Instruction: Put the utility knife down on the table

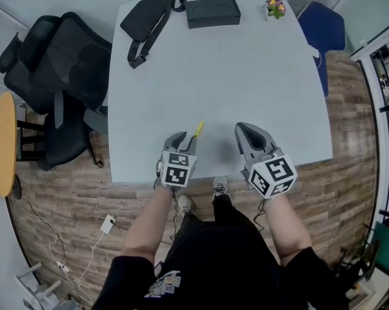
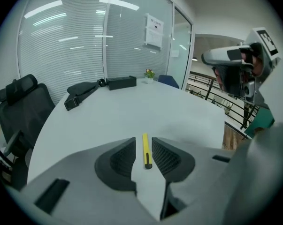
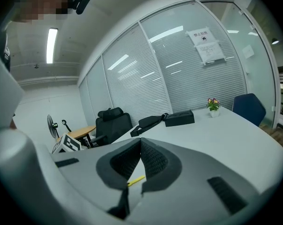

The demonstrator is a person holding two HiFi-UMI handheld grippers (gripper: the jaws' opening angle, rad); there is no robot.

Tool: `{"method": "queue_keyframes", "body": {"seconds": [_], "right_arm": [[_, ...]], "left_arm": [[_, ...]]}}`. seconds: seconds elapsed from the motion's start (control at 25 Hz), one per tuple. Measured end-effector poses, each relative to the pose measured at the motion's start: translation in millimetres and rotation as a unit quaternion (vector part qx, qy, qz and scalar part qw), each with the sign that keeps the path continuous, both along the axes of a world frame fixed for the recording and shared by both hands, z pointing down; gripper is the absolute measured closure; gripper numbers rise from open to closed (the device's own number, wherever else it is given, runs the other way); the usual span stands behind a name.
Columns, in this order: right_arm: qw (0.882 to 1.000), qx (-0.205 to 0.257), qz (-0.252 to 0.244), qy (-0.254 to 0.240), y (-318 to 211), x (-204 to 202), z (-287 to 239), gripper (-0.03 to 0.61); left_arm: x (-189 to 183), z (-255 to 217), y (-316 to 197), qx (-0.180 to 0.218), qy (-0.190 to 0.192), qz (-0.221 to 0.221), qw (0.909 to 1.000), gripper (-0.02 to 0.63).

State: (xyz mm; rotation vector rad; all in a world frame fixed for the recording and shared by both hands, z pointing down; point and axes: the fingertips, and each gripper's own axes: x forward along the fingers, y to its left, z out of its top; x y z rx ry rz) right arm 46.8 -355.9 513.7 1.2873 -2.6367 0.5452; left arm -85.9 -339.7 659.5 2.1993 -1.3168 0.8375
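The slim yellow utility knife (image 1: 198,129) lies flat on the table (image 1: 246,76), untouched between the left gripper's (image 1: 186,141) spread jaws. The right gripper's (image 1: 246,131) jaws are closed and empty. It looks light and stiff; grip it mid-handle.

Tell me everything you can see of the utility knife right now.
The utility knife is a slim, straight yellow stick, plastic by its look, with a dark slot near the end closest to the person. No blade shows. It lies flat on the white table, near the person's edge, pointing away and slightly to the right. The left gripper is lined up with it, and in that gripper's view the jaws stand apart on either side, pads clear of it. Only the table touches it.
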Motion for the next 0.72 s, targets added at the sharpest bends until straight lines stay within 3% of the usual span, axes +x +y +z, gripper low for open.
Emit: {"method": "queue_keyframes", "body": {"seconds": [0.32, 0.72], "right_arm": [[1.000, 0.020, 0.003, 0.007, 21.8, -20.9, -21.3, 0.575], [0.998, 0.052, 0.013, 0.015, 68.1, -55.6, -54.2, 0.575]], "left_arm": [[-19.7, -91.4, 10.1, 0.117, 0.036, -0.013, 0.9924, 0.601], [-61.0, -192.3, 55.3, 0.216, 0.114, -0.017, 0.9696, 0.609]]}}
